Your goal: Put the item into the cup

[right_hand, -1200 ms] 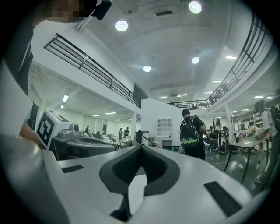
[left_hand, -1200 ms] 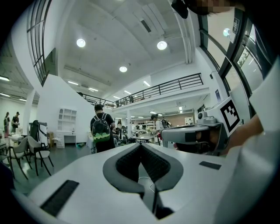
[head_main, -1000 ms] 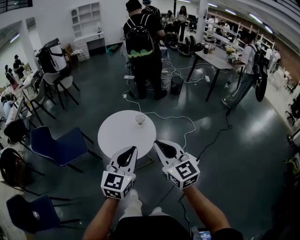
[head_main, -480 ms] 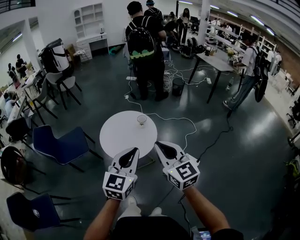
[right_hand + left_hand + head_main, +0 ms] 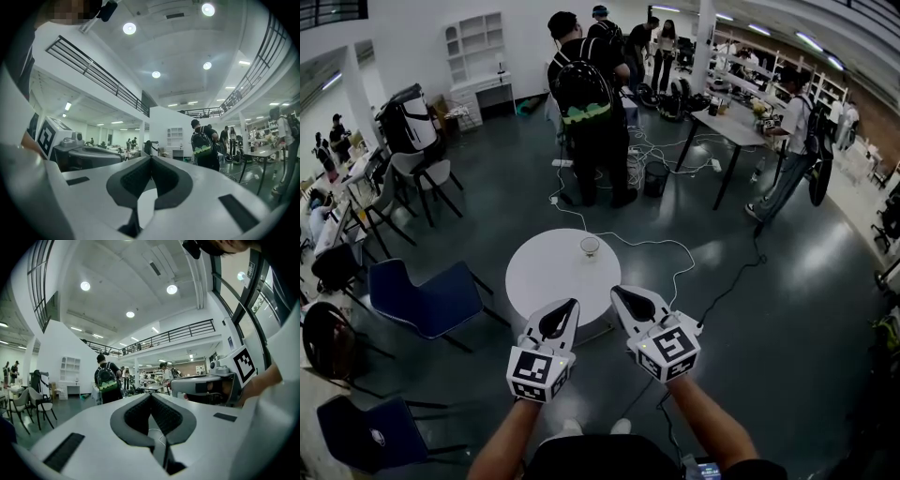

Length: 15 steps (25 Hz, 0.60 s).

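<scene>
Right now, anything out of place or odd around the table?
Nothing spilled or tipped: the small clear cup stands upright on the round white table. One oddity: no loose item shows on the table, and the left gripper and right gripper are both shut and empty. A white cable trails loose over the floor beside the table.

Round white table carrying a single cup, on a dark floor

The round white table [image 5: 546, 279] stands on a dark, glossy floor [image 5: 769, 309] that mirrors the ceiling lights. A small cup [image 5: 590, 247] sits upright on the tabletop, close to the far edge and a little right of its middle. On the floor, a white cable [image 5: 667, 246] loops past the table's far right side, and a blue chair [image 5: 427, 302] stands to its left, near but not touching.
</scene>
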### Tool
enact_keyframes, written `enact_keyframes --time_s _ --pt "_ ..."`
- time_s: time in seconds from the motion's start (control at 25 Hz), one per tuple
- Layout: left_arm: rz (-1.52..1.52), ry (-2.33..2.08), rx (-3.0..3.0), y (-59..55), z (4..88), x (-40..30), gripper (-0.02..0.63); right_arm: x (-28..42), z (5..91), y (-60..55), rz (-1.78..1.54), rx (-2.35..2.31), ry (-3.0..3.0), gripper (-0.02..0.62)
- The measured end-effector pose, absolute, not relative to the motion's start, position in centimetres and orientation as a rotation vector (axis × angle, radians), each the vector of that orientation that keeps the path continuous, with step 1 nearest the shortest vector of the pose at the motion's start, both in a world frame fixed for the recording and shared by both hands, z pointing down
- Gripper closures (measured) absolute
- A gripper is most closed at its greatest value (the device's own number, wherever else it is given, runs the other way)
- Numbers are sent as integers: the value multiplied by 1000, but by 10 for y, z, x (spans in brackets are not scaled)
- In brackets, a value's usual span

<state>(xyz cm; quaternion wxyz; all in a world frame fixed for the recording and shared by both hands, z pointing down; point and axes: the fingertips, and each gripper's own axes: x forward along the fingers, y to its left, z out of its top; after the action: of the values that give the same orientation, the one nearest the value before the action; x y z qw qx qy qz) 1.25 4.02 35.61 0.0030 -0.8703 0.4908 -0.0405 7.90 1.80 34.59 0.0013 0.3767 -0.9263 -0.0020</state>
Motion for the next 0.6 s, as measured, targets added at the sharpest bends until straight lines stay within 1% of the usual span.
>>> enact_keyframes --time_s 0.6 --pt "-118 1495 -2766 63 351 -25 591 45 333 45 -37 1240 -2877 577"
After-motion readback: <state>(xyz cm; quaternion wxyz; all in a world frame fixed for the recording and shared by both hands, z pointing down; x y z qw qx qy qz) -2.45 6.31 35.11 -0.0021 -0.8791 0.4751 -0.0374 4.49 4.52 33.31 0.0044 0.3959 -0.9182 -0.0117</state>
